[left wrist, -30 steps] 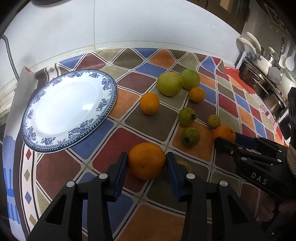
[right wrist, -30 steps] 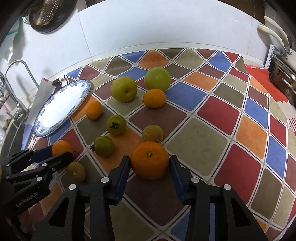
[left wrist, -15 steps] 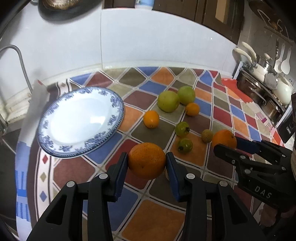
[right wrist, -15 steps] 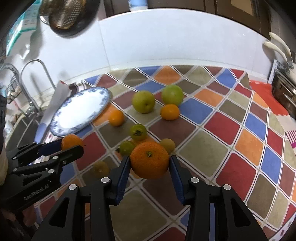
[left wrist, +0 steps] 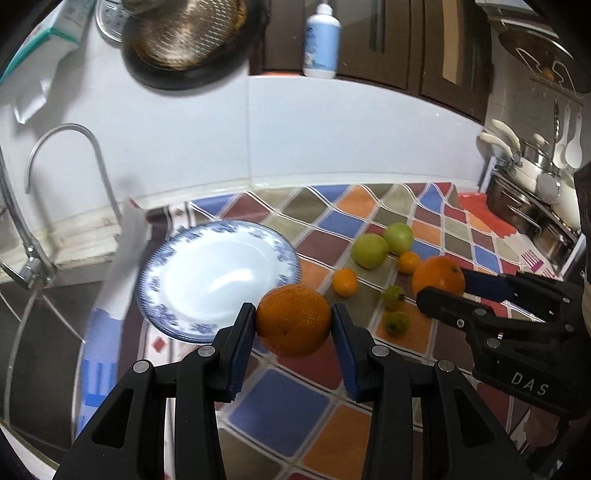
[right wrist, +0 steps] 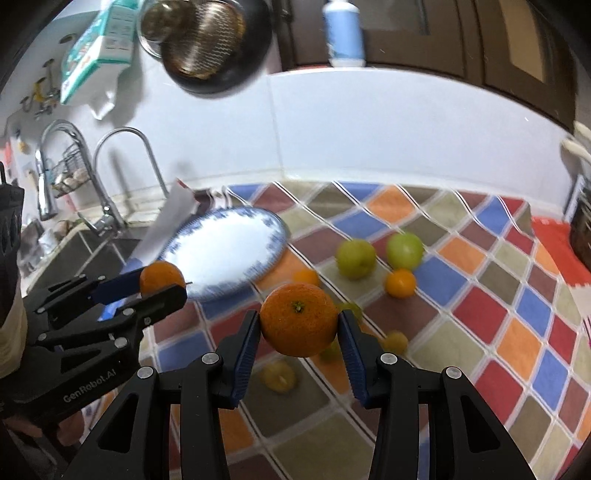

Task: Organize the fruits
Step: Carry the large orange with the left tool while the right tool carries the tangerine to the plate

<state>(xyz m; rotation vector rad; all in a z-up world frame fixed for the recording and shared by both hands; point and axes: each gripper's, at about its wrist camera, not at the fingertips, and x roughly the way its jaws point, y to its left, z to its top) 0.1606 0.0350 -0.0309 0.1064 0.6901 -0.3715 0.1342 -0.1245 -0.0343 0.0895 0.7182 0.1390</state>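
Both oranges lifted off the cloth, left tongs (left wrist: 293,325) pinching one orange (left wrist: 293,320), right tongs (right wrist: 298,325) another (right wrist: 298,319)

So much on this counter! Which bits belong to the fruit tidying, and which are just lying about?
Part of the job:
- large orange in the left gripper
- second large orange in the right gripper
- blue-rimmed white plate
- two green apples

Just lying about:
- curved steel tap
- white plastic bottle
- metal colander

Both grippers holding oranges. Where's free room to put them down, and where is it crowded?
Free: the plate, nothing on it, and the cloth right of the green fruits. Crowded: the loose fruit cluster between plate and right gripper.
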